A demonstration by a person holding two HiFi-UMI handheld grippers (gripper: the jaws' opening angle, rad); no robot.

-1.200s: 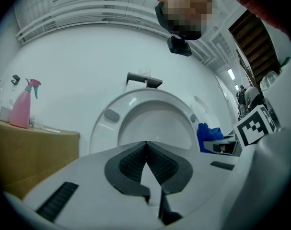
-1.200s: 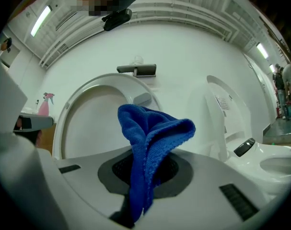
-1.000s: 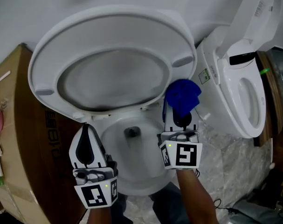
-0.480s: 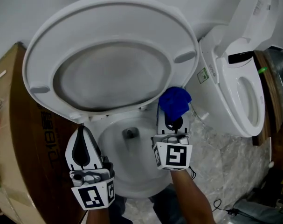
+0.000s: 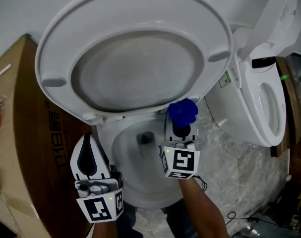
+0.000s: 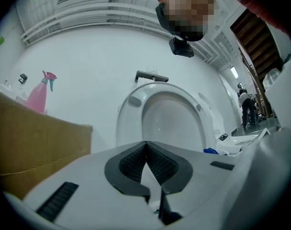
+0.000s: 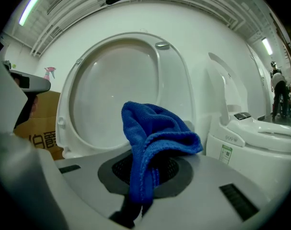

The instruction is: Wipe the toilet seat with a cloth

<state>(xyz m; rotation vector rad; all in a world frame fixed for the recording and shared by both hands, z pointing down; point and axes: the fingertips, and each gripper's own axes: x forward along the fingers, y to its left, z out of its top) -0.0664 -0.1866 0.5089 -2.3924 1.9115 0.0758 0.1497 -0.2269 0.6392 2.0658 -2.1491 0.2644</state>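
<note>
White ceramic toilet bowl (image 5: pixel 140 195) is in the centre of the head view, open, with a dark drain hole at the bottom. White oval plastic toilet seat (image 5: pixel 135 14) is tipped up behind the bowl. Its underside faces the camera and there are two grey bumper pads on the ring. In both gripper views it stands upright against the white wall (image 5: pixel 21 9).

Right gripper (image 5: pixel 179 124) is over the bowl's right rear rim, jaws pinching a crumpled blue microfibre cloth (image 5: pixel 183 111). The cloth bunches up out of the jaw tips, and in the right gripper view one fold flops to the right. It sits just above the bowl's right rear rim, right under the lower edge of the raised seat. Can't tell if it touches the seat.

Left gripper (image 5: pixel 90 139) is over the bowl's left rim, jaws pressed together with nothing between them, pointing at the raised seat. It is well apart from the cloth.

Brown cardboard box (image 5: pixel 26 148) with dark print stands just left of the bowl. A pink plastic spray bottle (image 6: pixel 40 92) shows above its top edge in the left gripper view. A second white toilet (image 5: pixel 262 103) is right of the bowl, seat down, lid up. Grey marbled floor (image 5: pixel 229 172) lies between the bowl and that toilet. A bare forearm (image 5: pixel 202 209) runs back from the right gripper at the bowl's near side.
</note>
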